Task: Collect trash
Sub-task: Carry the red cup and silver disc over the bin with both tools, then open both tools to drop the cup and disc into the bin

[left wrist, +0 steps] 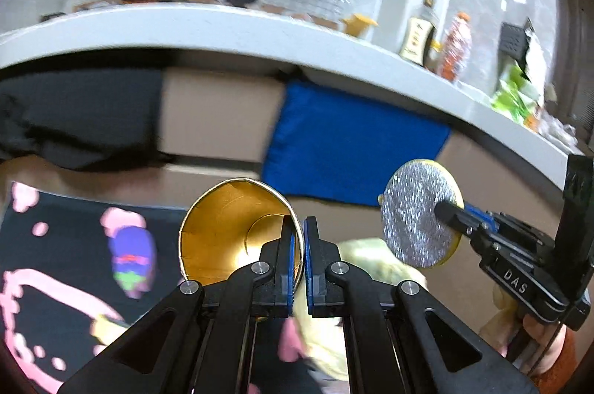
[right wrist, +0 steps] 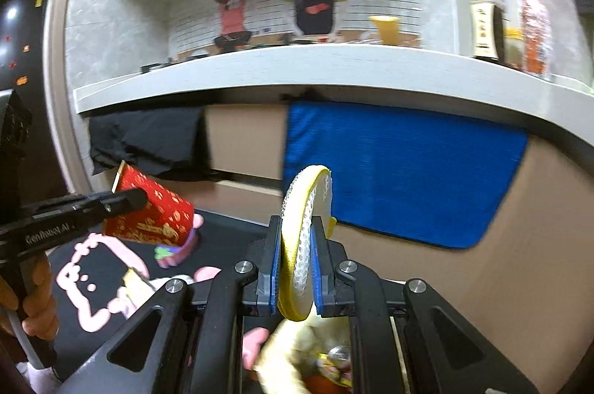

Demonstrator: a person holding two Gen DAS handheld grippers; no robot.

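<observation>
My left gripper (left wrist: 299, 238) is shut on the rim of a paper cup (left wrist: 230, 230), gold inside and red with gold print outside; the cup also shows in the right wrist view (right wrist: 156, 212). My right gripper (right wrist: 297, 245) is shut on a round yellow sponge with a silver mesh face (right wrist: 304, 227); the sponge also shows in the left wrist view (left wrist: 419, 212). Both are held in the air in front of a counter. A pale yellow bag (right wrist: 293, 349) with wrappers inside lies below the right gripper.
A grey countertop (right wrist: 260, 67) runs across, with a yellow cup (right wrist: 384, 28), bottles (right wrist: 534, 26) and green packets (left wrist: 514, 93) on it. A blue towel (right wrist: 401, 167) and a black cloth (right wrist: 148, 141) hang from its edge. A black mat with pink print (left wrist: 67, 253) lies below.
</observation>
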